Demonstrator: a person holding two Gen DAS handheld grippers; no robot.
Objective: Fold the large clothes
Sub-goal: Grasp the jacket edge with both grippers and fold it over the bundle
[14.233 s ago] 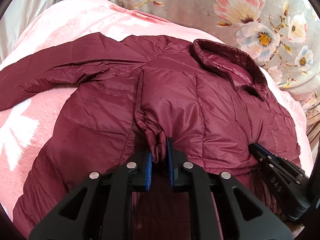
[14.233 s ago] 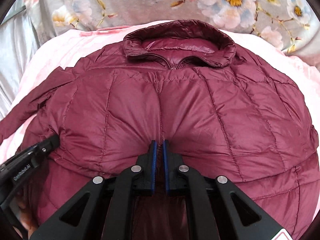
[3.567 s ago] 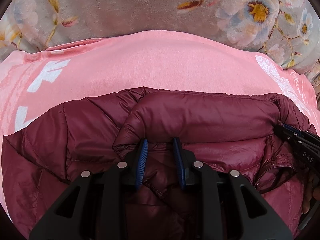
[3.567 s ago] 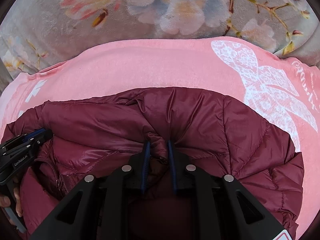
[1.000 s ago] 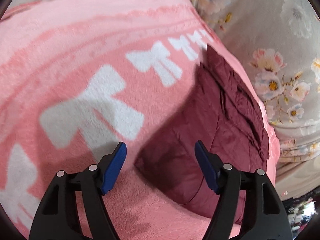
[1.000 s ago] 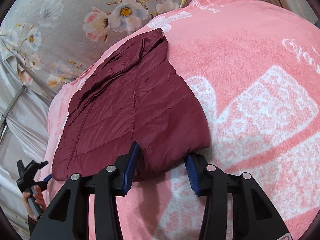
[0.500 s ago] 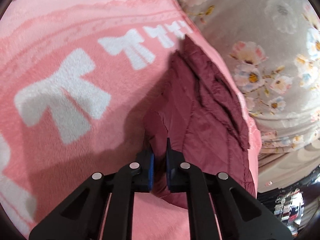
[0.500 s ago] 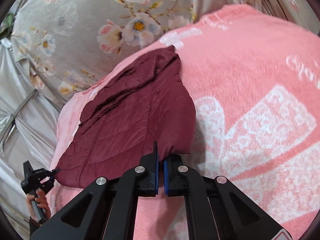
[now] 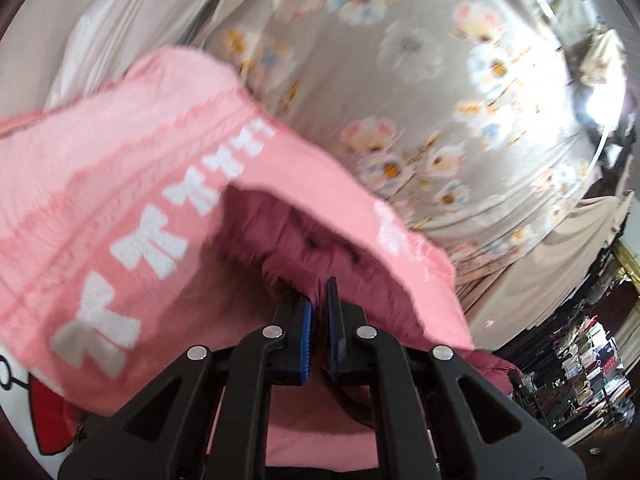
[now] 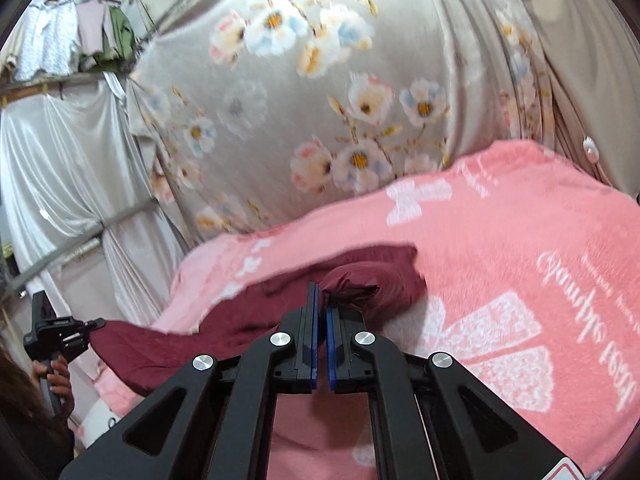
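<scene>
The maroon puffer jacket is folded into a bundle and hangs lifted between both grippers over the pink blanket. My left gripper is shut on one edge of the jacket. My right gripper is shut on the other edge of the jacket, which bunches at its fingertips. In the right wrist view the left gripper shows at the far left, pinching the jacket's end. Both views are motion-blurred.
A grey floral curtain hangs behind the bed. White drapes and hanging clothes are at the left. The pink blanket with white bows covers the bed. Cluttered shelves show at the lower right of the left wrist view.
Both grippers, shut on the jacket's edges half a second ago, have raised the folded jacket off the blanket. The cameras now tilt up toward the curtain.
</scene>
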